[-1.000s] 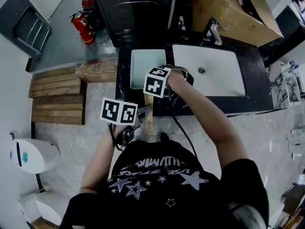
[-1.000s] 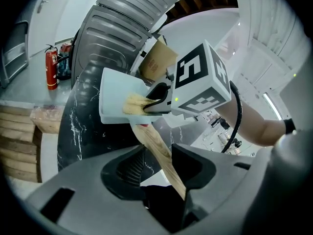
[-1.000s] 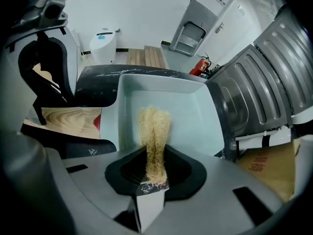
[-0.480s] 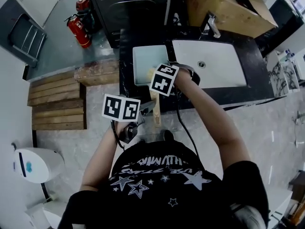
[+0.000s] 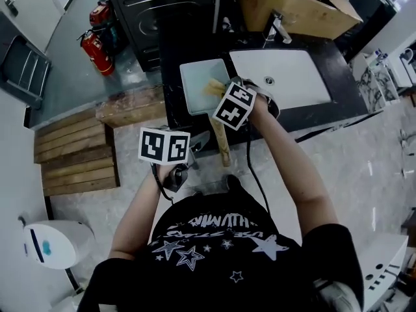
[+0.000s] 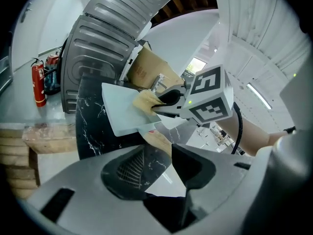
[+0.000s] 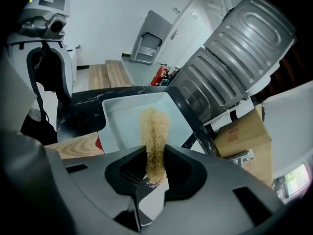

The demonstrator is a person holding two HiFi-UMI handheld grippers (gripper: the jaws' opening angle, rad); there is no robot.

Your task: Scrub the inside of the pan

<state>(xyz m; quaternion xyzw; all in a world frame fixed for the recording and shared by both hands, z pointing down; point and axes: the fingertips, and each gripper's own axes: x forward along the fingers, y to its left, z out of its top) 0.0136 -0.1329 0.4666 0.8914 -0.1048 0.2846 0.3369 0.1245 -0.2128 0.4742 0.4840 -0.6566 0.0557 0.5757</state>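
While right fingers (image 7: 182, 173) pinch the sponge (image 7: 155, 131) above the pan (image 7: 122, 121), left fingers (image 6: 193, 165) clamp its overhanging handle (image 6: 159, 140).

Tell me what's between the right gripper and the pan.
A tan scrub sponge, clamped in the right gripper, sticks out over the pan; the right gripper view shows it.

Pan (image 5: 194, 88) on counter (image 5: 171, 112), left of sink (image 5: 289, 77)
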